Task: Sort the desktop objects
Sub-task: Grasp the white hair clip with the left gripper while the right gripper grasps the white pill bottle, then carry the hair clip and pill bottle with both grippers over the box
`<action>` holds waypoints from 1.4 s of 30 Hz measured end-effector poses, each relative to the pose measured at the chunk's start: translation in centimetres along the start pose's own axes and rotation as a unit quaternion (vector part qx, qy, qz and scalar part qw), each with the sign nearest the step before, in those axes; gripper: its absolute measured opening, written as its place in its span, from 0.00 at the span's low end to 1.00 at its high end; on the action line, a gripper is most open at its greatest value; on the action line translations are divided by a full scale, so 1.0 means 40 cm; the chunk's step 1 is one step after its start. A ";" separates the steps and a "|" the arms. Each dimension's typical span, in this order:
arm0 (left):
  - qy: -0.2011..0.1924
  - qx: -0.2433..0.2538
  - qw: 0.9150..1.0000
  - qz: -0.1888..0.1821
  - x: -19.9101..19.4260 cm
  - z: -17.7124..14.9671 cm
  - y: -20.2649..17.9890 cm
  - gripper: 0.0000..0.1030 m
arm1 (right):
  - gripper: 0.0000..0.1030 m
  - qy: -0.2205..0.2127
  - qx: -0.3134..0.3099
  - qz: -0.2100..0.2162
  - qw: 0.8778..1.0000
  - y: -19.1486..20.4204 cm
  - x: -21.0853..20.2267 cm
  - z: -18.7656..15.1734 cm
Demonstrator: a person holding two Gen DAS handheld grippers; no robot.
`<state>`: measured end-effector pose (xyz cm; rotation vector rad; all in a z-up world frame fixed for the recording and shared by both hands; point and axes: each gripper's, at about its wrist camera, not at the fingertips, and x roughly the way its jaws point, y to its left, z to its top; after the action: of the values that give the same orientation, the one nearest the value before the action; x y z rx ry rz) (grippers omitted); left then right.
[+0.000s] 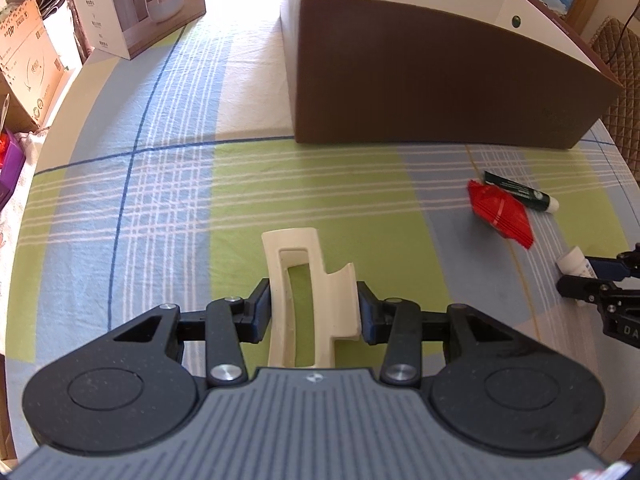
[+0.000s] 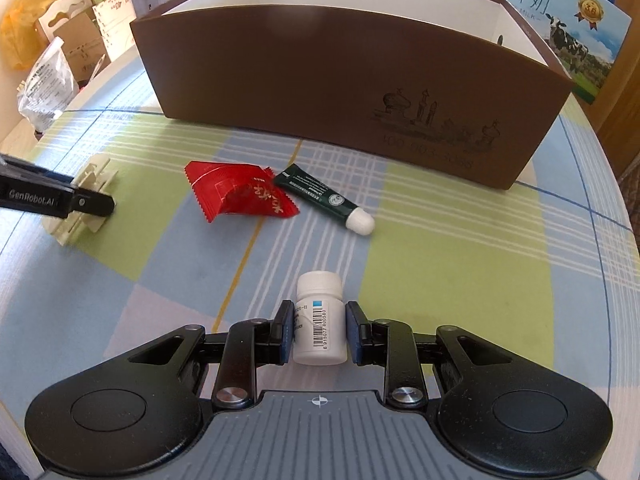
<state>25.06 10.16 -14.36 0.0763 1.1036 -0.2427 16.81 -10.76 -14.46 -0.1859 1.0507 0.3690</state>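
Note:
A cream hair claw clip (image 1: 280, 280) lies low over the checked tablecloth (image 1: 160, 200), and my left gripper (image 1: 314, 312) is shut on it, one pad against each side. In the right wrist view the same clip (image 2: 90, 172) shows at the far left around the left gripper (image 2: 86, 200). My right gripper (image 2: 320, 332) is shut on a small white pill bottle (image 2: 320, 292) lying with its cap pointing forward. From the left wrist view that bottle (image 1: 572, 258) and the right gripper (image 1: 578, 274) appear at the right edge. A red snack packet (image 2: 240, 194) and a dark green tube (image 2: 320, 196) lie between the grippers.
A large open brown box (image 2: 320, 80) stands across the back of the round table. Behind it are a milk carton (image 2: 560, 12) and a humidifier box (image 1: 136, 4). Cardboard boxes (image 1: 28, 60) and a plastic bag (image 2: 44, 80) crowd the left side.

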 end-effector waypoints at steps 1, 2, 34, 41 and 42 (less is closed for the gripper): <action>0.002 -0.001 1.000 -0.002 -0.003 -0.003 -0.005 0.36 | 0.24 0.001 0.004 0.002 1.000 -0.003 -0.002 0.000; 0.002 -0.001 1.000 -0.006 -0.007 -0.006 -0.010 0.36 | 0.24 0.003 0.008 0.006 1.000 -0.007 -0.001 0.000; -0.104 0.008 0.994 -0.039 -0.214 0.146 -0.174 0.36 | 0.24 -0.106 0.009 0.087 0.991 -0.099 -0.148 0.167; -0.135 0.022 0.990 -0.039 -0.207 0.287 -0.166 0.36 | 0.24 -0.145 0.004 0.085 0.986 -0.127 -0.147 0.300; -0.136 0.024 0.990 -0.039 -0.199 0.312 -0.164 0.36 | 0.24 -0.148 0.005 0.085 0.985 -0.130 -0.141 0.322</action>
<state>31.05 2.79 -1.24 0.0406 0.8309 -0.3392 26.75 -12.59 -3.39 -0.0300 0.7770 0.5285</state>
